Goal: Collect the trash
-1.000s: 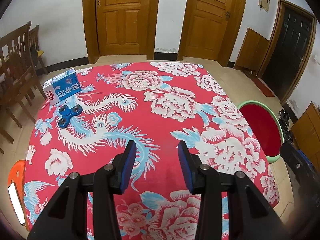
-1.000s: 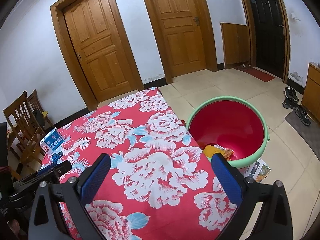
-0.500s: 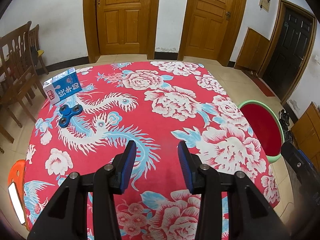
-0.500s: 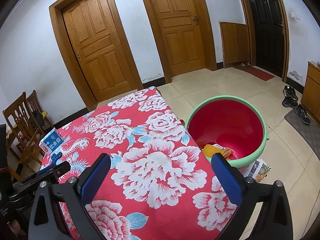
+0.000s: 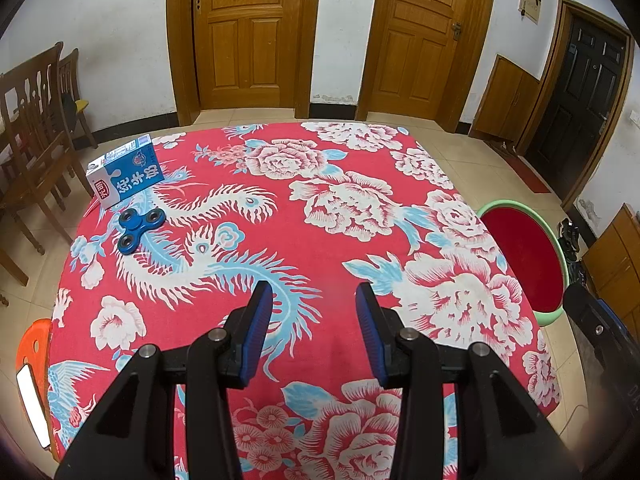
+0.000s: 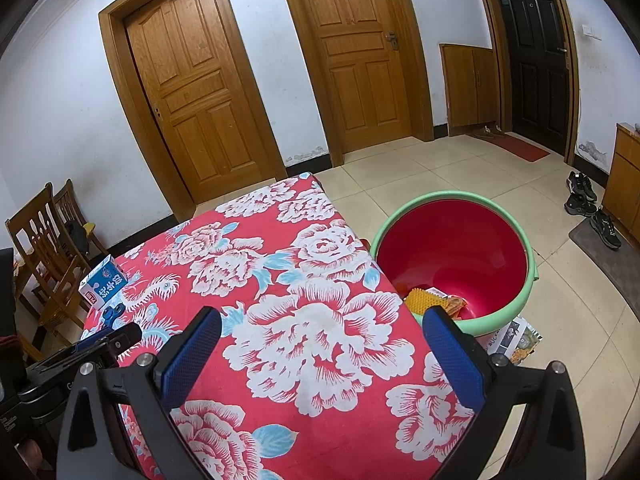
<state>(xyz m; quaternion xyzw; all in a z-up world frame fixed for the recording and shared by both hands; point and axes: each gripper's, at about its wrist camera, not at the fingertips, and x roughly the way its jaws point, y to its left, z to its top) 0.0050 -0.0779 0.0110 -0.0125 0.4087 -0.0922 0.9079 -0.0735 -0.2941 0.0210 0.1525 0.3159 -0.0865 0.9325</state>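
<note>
Carton (image 5: 125, 174) lies at far left table (image 5: 340, 280) corner, spinner (image 5: 140, 226) just beside. Basin (image 6: 496, 320) on floor off opposite edge, scraps inside. Left gripper (image 5: 314, 334) part-spread, empty; right gripper (image 6: 320, 356) wide, empty. Risks: reach snags spinner instead; half-spread jaws too narrow for carton; long carry drops it short of basin.

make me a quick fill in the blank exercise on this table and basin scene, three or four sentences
1. The blue and white milk carton lies on the red floral tablecloth next to a blue ____.
2. The round basin on the floor has a green rim and a ____ inside.
3. Both the left gripper and the right gripper hold ____.
4. A pair of dark ____ sits on the tiles by the black door.

Missing words: fidget spinner; red; nothing; shoes
</note>
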